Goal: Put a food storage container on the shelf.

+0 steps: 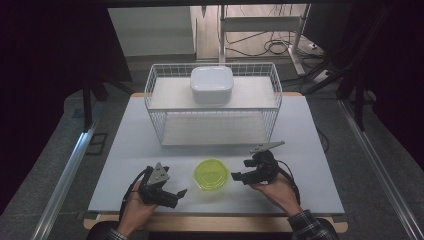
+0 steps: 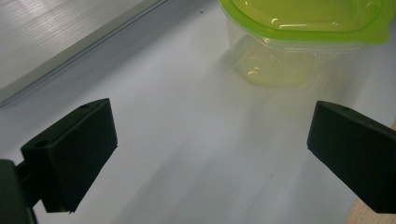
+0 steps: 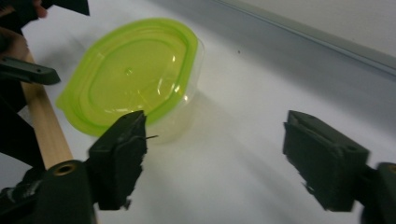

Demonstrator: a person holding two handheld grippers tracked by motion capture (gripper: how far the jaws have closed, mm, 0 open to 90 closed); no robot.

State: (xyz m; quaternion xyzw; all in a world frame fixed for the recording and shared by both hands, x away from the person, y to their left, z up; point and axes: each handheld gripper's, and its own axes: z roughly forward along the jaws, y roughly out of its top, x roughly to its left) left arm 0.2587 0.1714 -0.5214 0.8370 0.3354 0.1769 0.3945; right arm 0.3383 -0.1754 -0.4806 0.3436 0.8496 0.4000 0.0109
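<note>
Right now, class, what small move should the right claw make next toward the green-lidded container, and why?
Probably slide the right claw sideways toward the container. Its jaws stand open with nothing between them, and the container sits untouched on the table just beside them.

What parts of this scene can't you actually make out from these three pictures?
- Inside the white lidded box on the wire rack, high view: its lid hides it.
- Far side of the green-lidded container, left gripper view: cut off by the top edge.
- Whether the container holds anything, right gripper view: glare on the lid blurs it.
- Fingers of the right gripper, high view: too small to judge.
</note>
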